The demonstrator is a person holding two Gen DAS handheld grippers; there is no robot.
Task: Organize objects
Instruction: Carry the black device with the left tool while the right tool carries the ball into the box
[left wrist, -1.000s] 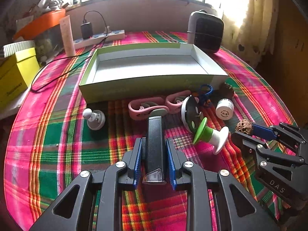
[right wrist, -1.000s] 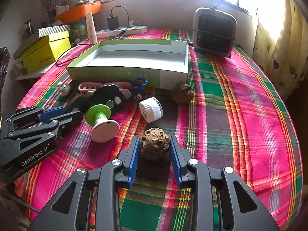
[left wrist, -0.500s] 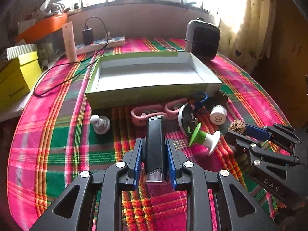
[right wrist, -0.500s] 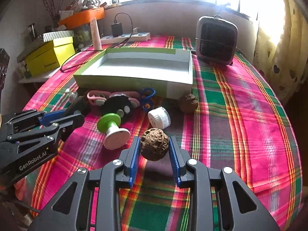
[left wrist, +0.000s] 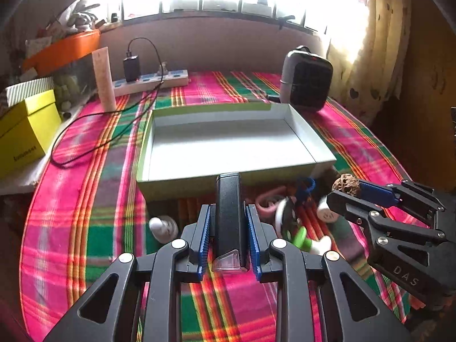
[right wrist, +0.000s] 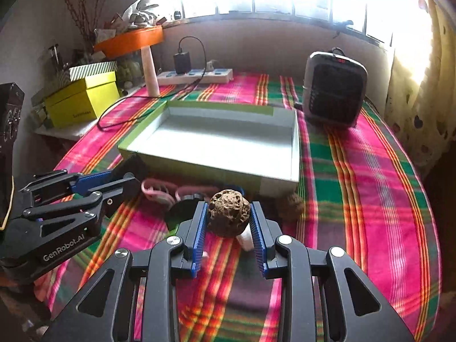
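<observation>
My left gripper [left wrist: 228,222] is shut on a black bar-shaped device [left wrist: 229,213] and holds it above the cloth, its far end near the front wall of the open green-and-white box [left wrist: 199,182]. My right gripper [right wrist: 228,222] is shut on a brown wrinkled walnut [right wrist: 228,212], lifted in front of the box [right wrist: 293,154]. The right gripper also shows in the left wrist view [left wrist: 350,191]. The left gripper also shows in the right wrist view [right wrist: 125,176]. A pink strap [right wrist: 156,192], a white bottle cap [left wrist: 326,213], a green-and-white spool [left wrist: 307,240] and a second walnut [right wrist: 290,205] lie below.
A small heater [right wrist: 335,91] stands behind the box at the right. A power strip with a charger [left wrist: 148,81], a pale tube [left wrist: 104,78], a yellow box [left wrist: 25,131] and an orange tray [right wrist: 131,40] sit at the back left. A white knob [left wrist: 164,226] lies on the plaid cloth.
Both grippers have risen and moved forward toward the box, carrying the black device and the walnut. The loose items on the cloth have not moved.
</observation>
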